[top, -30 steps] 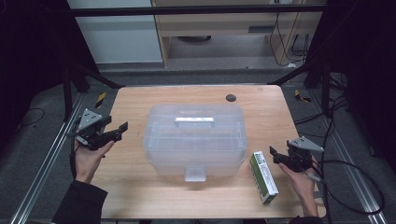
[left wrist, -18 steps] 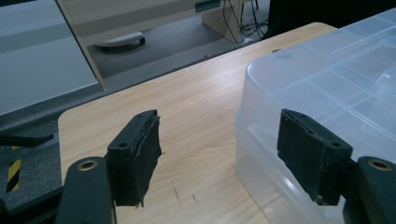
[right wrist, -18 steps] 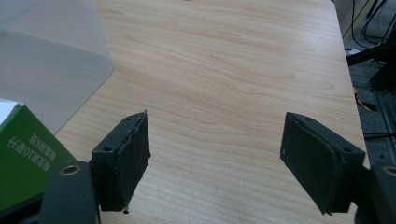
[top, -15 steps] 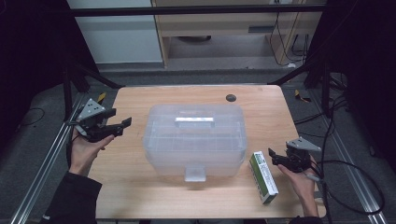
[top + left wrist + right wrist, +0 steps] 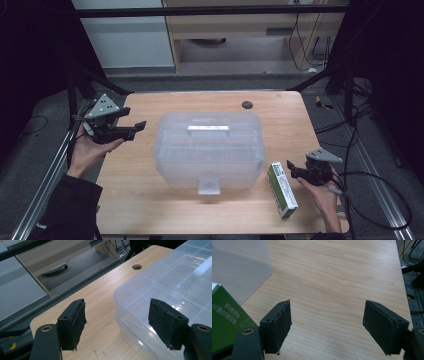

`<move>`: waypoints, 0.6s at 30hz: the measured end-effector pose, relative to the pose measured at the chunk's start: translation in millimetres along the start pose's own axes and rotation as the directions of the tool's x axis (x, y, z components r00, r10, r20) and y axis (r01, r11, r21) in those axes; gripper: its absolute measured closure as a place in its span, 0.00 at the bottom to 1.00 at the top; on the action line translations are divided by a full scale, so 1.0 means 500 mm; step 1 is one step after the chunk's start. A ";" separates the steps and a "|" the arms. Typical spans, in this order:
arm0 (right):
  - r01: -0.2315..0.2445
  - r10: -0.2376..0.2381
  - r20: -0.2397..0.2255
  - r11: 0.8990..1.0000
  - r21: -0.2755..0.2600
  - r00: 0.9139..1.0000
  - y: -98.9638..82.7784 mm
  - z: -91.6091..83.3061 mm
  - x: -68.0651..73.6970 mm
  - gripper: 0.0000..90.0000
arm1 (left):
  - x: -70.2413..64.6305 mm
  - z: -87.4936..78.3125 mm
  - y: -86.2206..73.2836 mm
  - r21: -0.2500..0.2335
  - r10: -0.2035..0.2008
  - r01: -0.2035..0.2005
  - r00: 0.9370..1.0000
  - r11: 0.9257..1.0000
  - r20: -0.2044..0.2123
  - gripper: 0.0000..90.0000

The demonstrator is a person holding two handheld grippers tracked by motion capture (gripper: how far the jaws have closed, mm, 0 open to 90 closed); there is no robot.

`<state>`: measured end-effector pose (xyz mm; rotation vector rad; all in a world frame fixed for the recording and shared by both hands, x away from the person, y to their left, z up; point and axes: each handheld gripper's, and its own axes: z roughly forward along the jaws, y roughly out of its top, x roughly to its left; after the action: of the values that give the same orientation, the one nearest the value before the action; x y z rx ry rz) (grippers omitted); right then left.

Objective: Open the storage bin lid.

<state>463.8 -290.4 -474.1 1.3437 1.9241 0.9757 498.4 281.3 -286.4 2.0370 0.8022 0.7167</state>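
Note:
A clear plastic storage bin [image 5: 207, 150] with a closed lid and a front latch stands in the middle of the wooden table [image 5: 280, 125]. My left gripper [image 5: 134, 119] hovers open just off the bin's left end, jaws pointing at it. In the left gripper view the bin [image 5: 175, 282] lies ahead of the open left gripper [image 5: 117, 320], under its right jaw. A green and white box [image 5: 282, 189] lies flat at the bin's right front. My right gripper [image 5: 291, 170] is open beside that box. In the right gripper view the box [image 5: 227, 322] sits left of the empty right gripper [image 5: 327, 325].
A round cable hole [image 5: 246, 105] sits in the table's far side, behind the bin. Dark frame bars and cables surround the table. A cabinet stands on the floor beyond the far edge. Bare wood lies to the right of the bin.
My left gripper has risen and moved away from the person and toward the bin's left end. The right gripper, the box and the bin have stayed put.

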 end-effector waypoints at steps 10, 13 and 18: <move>0.014 -0.014 0.004 1.000 0.022 1.000 -0.001 0.004 0.001 0.25 | -0.019 0.009 0.022 0.048 0.096 -0.098 0.994 0.994 0.043 0.33; 0.020 -0.020 0.002 0.999 0.027 1.000 -0.002 0.005 0.002 0.25 | -0.023 0.009 0.028 0.057 0.119 -0.122 0.991 0.991 0.057 0.33; 0.016 -0.016 0.000 0.999 0.030 1.000 -0.002 0.005 0.002 0.24 | -0.034 0.011 0.039 0.070 0.160 -0.165 0.984 0.984 0.072 0.33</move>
<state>465.0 -289.2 -476.3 1.3429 1.9539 0.9421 497.0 256.8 -276.4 2.2025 0.6387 0.7140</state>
